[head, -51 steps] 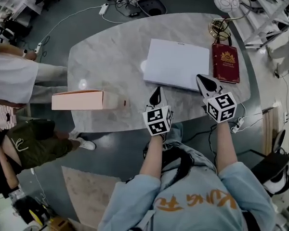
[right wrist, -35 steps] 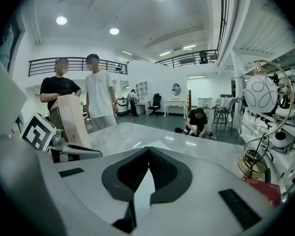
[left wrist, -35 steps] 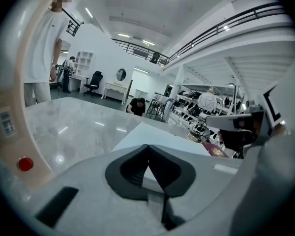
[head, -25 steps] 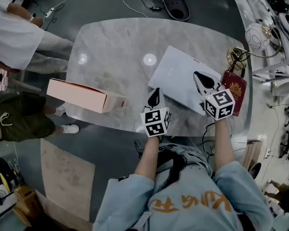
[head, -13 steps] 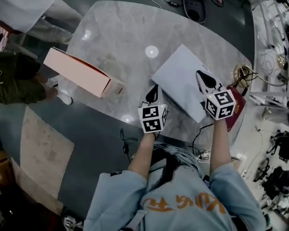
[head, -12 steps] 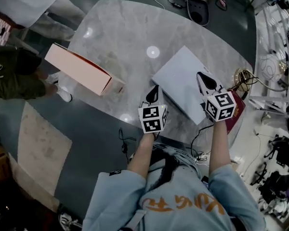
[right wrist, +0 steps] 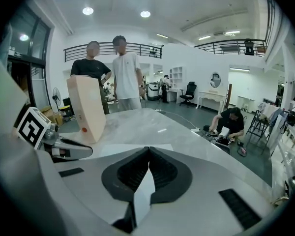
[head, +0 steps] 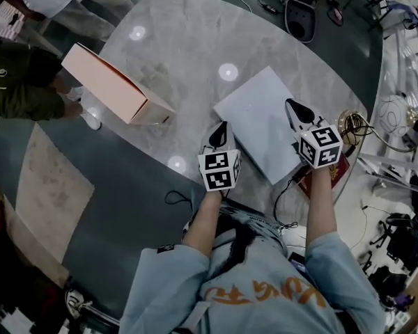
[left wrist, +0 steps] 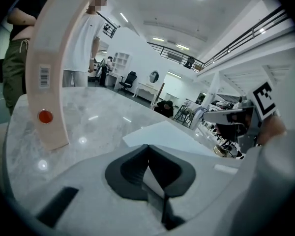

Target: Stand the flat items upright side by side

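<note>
On the desk (head: 174, 54) the white panel (head: 261, 113) lies flat, pink box (head: 111, 85) well apart at its left, red book (head: 332, 177) at its right; left gripper (head: 221, 132) and right gripper (head: 297, 110) hover by its near edges, both closed and empty.

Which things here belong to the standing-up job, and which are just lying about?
Job: pink box, already upright; white flat panel, lying flat; red booklet, flat beside it.
Lying about: gold wire coil; floor cable.
</note>
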The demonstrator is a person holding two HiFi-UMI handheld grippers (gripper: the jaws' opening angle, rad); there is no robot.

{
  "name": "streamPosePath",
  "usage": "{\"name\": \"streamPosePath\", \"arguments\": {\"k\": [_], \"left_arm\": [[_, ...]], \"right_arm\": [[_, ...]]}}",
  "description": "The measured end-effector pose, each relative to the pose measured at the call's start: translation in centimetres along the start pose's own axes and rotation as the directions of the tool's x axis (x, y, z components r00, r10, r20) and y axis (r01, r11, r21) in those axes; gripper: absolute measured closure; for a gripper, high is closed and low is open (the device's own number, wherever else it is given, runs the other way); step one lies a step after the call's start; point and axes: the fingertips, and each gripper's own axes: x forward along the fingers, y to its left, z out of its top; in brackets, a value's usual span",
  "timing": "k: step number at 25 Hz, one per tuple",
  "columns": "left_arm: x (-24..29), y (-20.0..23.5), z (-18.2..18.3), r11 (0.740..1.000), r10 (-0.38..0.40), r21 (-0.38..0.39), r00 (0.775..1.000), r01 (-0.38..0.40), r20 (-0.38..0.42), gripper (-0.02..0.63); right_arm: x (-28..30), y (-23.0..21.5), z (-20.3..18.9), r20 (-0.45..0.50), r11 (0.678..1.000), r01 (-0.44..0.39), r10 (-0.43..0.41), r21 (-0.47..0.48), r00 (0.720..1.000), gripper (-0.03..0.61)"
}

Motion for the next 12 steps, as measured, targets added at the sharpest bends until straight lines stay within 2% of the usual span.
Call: {"name": "streamPosePath", "arguments": {"k": [10, 12], "left_arm": [[0.6, -0.1, -1.7, 0.993, 0.099, -0.066, 0.995, -0.099, -0.005, 0.6], [0.6, -0.2, -2.0, 0.991, 0.105, -0.08, 0.994, -0.105, -0.001, 0.55]], "right_arm": [[2.5, -2.7, -2.5, -0.103, 0.989, -0.139, 0.132, -0.06, 0.986, 0.52], [3.1, -3.0, -3.1, -0.12, 0.983, -0.175, 0.167, -0.054, 0.979, 0.506]]}}
